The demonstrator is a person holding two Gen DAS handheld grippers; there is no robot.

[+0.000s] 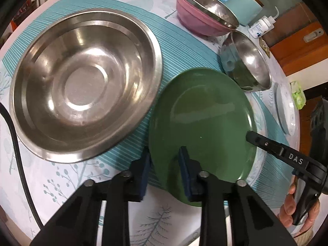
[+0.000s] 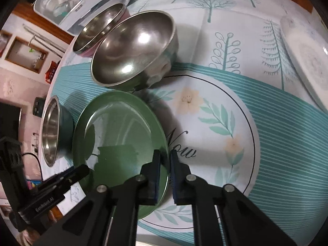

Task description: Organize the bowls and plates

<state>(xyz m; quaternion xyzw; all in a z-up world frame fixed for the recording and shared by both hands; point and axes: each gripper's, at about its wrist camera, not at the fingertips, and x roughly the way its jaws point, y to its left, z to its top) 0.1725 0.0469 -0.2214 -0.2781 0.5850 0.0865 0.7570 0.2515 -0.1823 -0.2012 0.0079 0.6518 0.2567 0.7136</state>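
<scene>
On the left of the left wrist view, the wide, shallow stainless-steel basin sits mouth up on the teal striped placemat, apart from the rest, likely so that it can serve as the base of a stack. Just right of it, nearer the front edge of the bench, the round glossy green plate lies tilted on a white plate with a flower and leaf print; that lift suggests it is being taken off the printed plate rather than resting flat. The left gripper is clamped on the green plate's near rim, one blue pad under the edge and one on top. From the right the right gripper pinches the opposite rim, its pads nearly together on the thin edge, which shows in the right wrist view. Two grips on opposite edges keep a slick, flat dish level, I judge, and spare either side from slipping. Behind the plate a small stainless-steel bowl stands touching its far rim, and farther toward the back edge a steel bowl nested in a pink bowl shows that like shapes are being gathered. At the right edge a pale oval dish waits alone. The next step is probably carrying the green plate to its pile.
</scene>
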